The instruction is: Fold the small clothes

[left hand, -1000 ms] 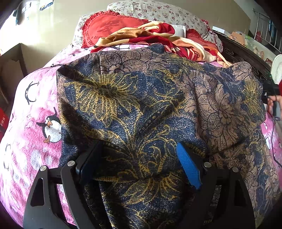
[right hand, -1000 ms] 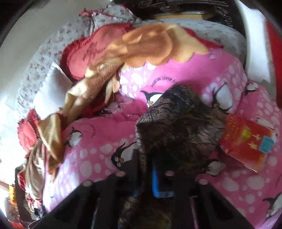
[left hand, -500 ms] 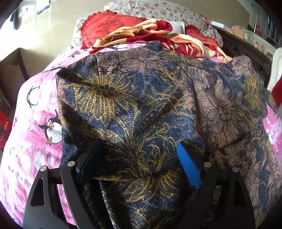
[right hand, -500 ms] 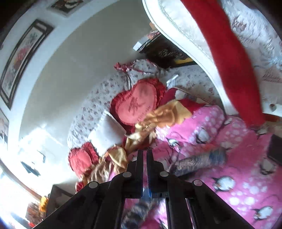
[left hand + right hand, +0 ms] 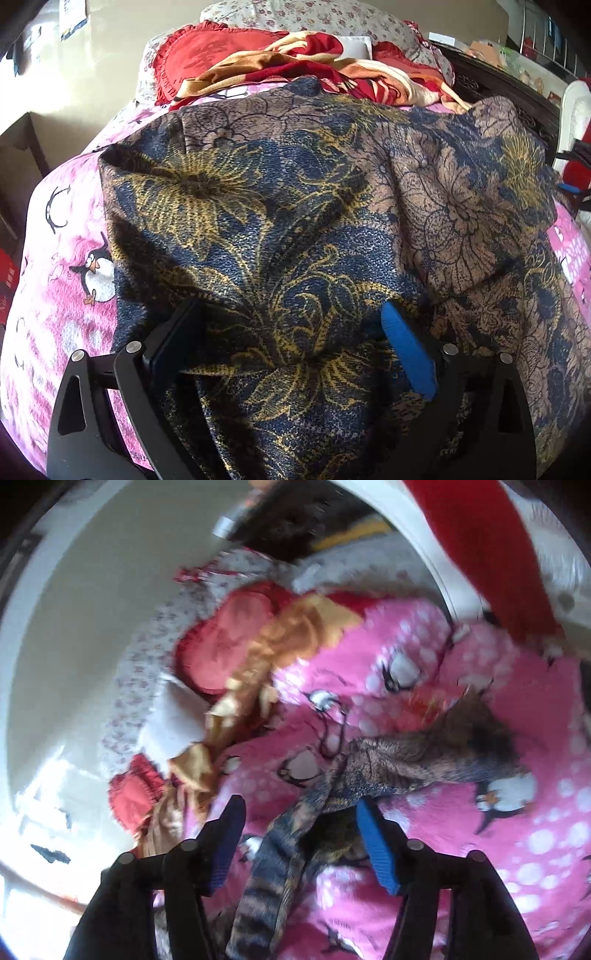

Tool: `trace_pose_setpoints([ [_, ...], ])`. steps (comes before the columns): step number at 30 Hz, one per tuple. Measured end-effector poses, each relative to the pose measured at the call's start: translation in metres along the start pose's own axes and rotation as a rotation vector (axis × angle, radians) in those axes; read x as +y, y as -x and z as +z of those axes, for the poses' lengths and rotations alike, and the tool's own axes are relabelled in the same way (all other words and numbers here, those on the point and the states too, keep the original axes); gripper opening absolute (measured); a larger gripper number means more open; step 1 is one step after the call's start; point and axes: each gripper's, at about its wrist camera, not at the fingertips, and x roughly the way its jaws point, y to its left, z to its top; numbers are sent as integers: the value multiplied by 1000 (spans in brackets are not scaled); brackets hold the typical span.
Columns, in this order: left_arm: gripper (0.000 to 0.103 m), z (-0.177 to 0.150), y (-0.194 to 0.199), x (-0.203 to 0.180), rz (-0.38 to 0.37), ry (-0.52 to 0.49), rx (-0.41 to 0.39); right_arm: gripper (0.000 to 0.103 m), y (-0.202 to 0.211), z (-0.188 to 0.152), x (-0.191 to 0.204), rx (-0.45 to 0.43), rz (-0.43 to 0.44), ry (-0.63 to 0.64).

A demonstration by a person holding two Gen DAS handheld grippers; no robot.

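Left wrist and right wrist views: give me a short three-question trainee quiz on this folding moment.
1. True or false: the dark blue and gold floral fabric garment lies on a pink fleece blanket with penguin prints.
2. Which lies at the far end of the bed? A) red heart-shaped ruffled cushion B) a green bucket C) a wooden stool
3. Fill in: in the right wrist view, the strip of garment between the right claw pads is ____ by them (pressed / not pressed).

Key: 1 true; 2 A; 3 not pressed. Both the right claw and the left claw are opening, with fabric between the pads.
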Motion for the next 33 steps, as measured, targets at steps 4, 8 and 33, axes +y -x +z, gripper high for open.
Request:
trace_pose_setpoints([
  [4,98,0,0,2,-11,6,-4,45,-41,6,-4,42,-82,-24],
  [8,99,0,0,2,-13,2,-5,5,-29,7,-5,-31,-97,24],
  [33,97,11,92,33,-61,66,-50,4,164,-26,48,-311,-54,356],
])
